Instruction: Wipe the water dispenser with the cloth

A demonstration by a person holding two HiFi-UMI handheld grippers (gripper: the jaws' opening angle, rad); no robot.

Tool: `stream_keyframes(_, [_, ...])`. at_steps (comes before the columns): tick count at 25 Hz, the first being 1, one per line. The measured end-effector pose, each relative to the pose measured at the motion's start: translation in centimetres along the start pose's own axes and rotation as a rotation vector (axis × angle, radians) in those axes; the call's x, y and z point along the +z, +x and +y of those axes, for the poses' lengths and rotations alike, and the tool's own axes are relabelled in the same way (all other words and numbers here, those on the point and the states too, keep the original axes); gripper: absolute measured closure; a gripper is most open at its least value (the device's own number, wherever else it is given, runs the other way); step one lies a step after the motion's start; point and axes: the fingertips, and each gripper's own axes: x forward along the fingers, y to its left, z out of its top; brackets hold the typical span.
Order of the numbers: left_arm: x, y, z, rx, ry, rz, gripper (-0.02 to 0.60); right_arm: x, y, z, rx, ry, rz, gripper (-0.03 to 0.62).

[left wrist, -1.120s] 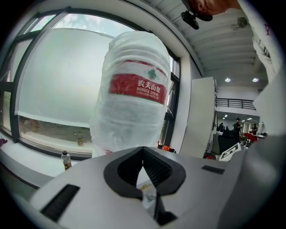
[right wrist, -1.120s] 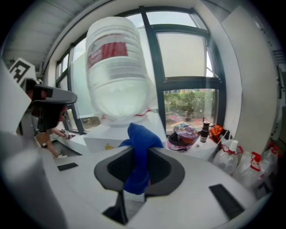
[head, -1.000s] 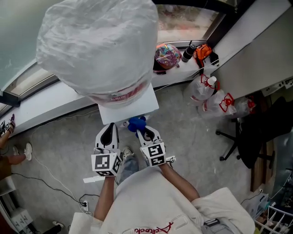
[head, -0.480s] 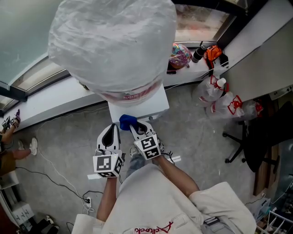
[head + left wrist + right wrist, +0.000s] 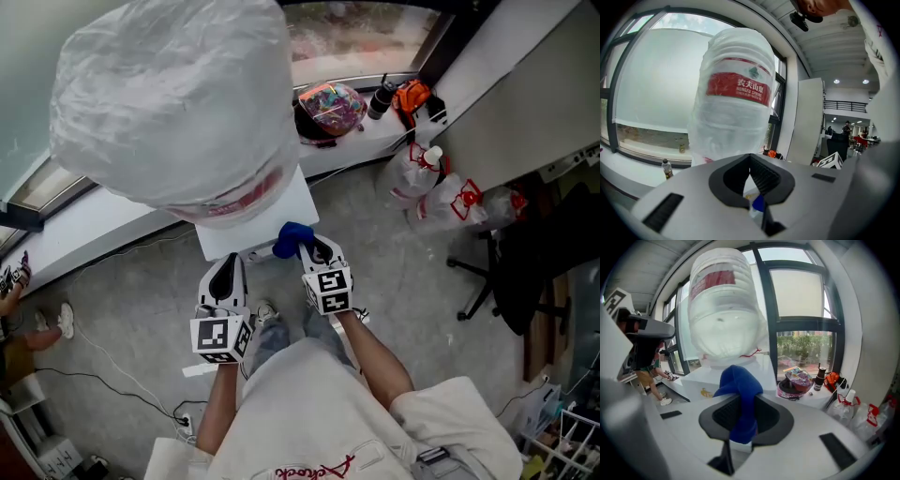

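One plastic-wrapped water bottle (image 5: 173, 103), red label "NONGFU SPRING", tops the white water dispenser (image 5: 298, 202); at 6 o'clock, the right gripper (image 5: 317, 251) pinches one blue cloth (image 5: 292, 239), while the left gripper (image 5: 226, 266) has its jaws together and empty.

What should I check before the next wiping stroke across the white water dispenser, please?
1. Is the blue cloth clamped in the right gripper? Ok.
2. Is the cloth touching the white box-shaped water dispenser? Cannot tell.
3. Is the left gripper shut and empty? Ok.
4. Is the large plastic-wrapped water bottle upright on the dispenser? Ok.
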Motion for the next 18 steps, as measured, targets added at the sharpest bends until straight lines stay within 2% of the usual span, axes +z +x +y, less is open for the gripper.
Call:
stream_keyframes(5, [-0.3, 0.9, -1.5, -0.022, 0.008, 0.013, 0.571, -0.7, -0.8, -5.5, -0.103, 0.038, 0.004, 0.516])
stream_keyframes(9, [-0.7, 1.1, -2.2, -0.03, 0.006, 0.02, 0.571, -1.2, -1.8, -7.8, -0.144, 0.044, 0.012, 0.516])
stream_keyframes(13, [-0.8, 1.0, -2.6, -0.033, -0.002, 0.014, 0.571, -2.2, -3.1, -7.0, -0.133, 0.032, 0.029, 0.516])
stream_keyframes(18, [-0.5, 0.2, -1.6, -0.018, -0.007, 0.001, 0.571, -2.7, -3.9, -3.2, -0.08, 0.039, 0.029, 0.516])
